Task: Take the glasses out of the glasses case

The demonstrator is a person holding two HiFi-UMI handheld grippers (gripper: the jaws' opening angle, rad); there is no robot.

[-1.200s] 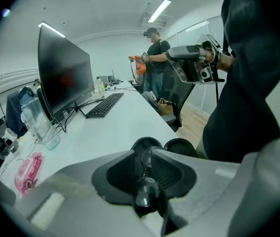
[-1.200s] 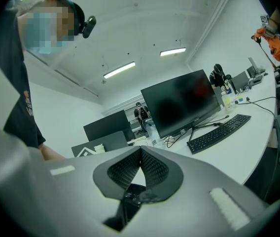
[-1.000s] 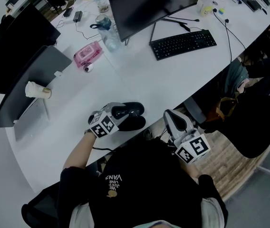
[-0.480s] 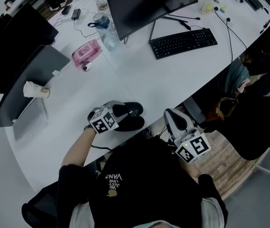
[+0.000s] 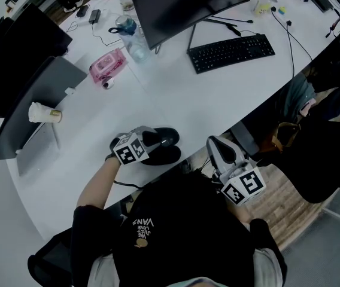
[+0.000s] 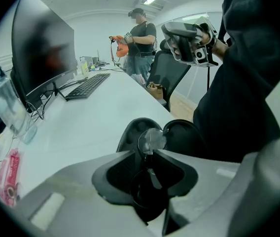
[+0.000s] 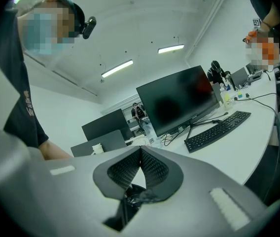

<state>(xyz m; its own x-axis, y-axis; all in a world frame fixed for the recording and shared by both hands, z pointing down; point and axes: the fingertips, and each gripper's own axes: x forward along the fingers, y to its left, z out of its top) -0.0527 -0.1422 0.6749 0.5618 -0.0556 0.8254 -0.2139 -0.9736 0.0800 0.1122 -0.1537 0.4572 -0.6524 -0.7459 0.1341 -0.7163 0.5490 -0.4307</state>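
Clamping the glasses (image 6: 152,140), the left gripper (image 6: 148,156) is holding one clear lens upright above its jaw tips. Just ahead, the open glasses case (image 6: 132,132) is lying on the table (image 6: 81,127), long axis running away from those jaws. The right gripper (image 7: 140,150) is hovering with jaws together, empty.

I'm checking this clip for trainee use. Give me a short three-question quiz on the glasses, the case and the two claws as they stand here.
1. True or false: the glasses case lies shut on the desk.
2. What does the left claw grip? A) nothing B) the glasses C) the case
3. Fill in: the right claw is shut and holds ____.
Key: 1 false, it lies open; 2 B; 3 nothing.
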